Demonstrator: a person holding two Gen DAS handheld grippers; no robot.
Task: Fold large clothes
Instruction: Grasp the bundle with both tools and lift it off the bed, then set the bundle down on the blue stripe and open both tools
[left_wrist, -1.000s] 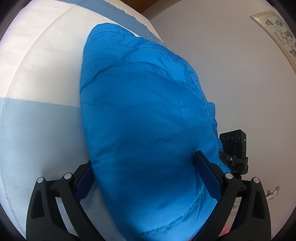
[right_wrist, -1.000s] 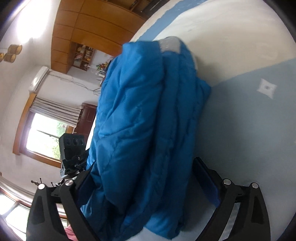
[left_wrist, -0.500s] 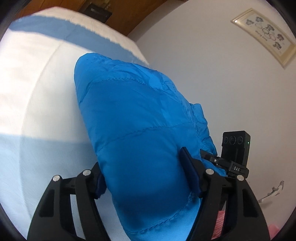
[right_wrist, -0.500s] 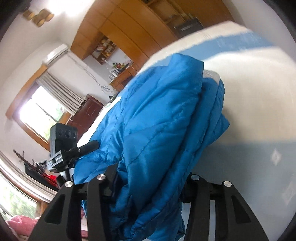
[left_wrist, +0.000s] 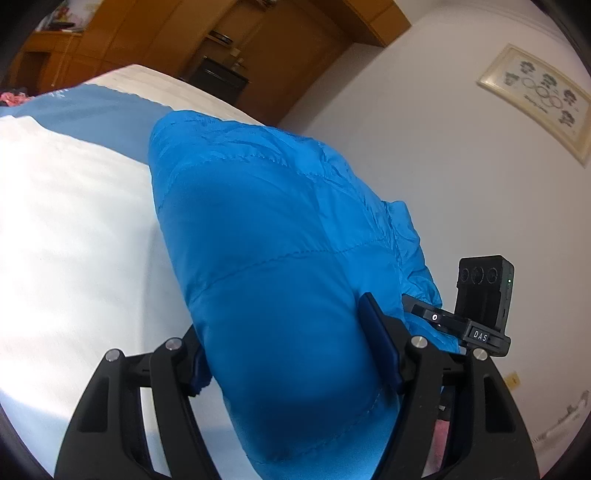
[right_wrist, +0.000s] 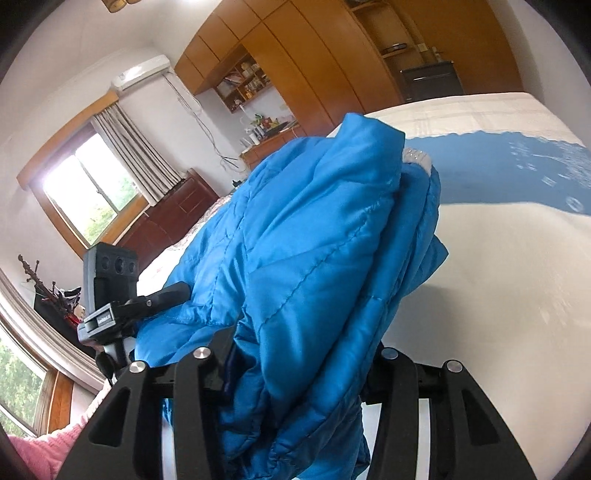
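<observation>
The left gripper (left_wrist: 291, 354) has just been closing and now pinches a thick quilted end of the blue padded jacket (left_wrist: 280, 258) between its fingers (left_wrist: 376, 343), bulk raised off the bed (left_wrist: 74, 229). The right gripper (right_wrist: 295, 373), jaws likewise just narrowed, clamps several bunched layers (a tighter bite). Judged from this, carry both ends level and together, keeping the layers stacked until the bundle lies on the bed.
</observation>
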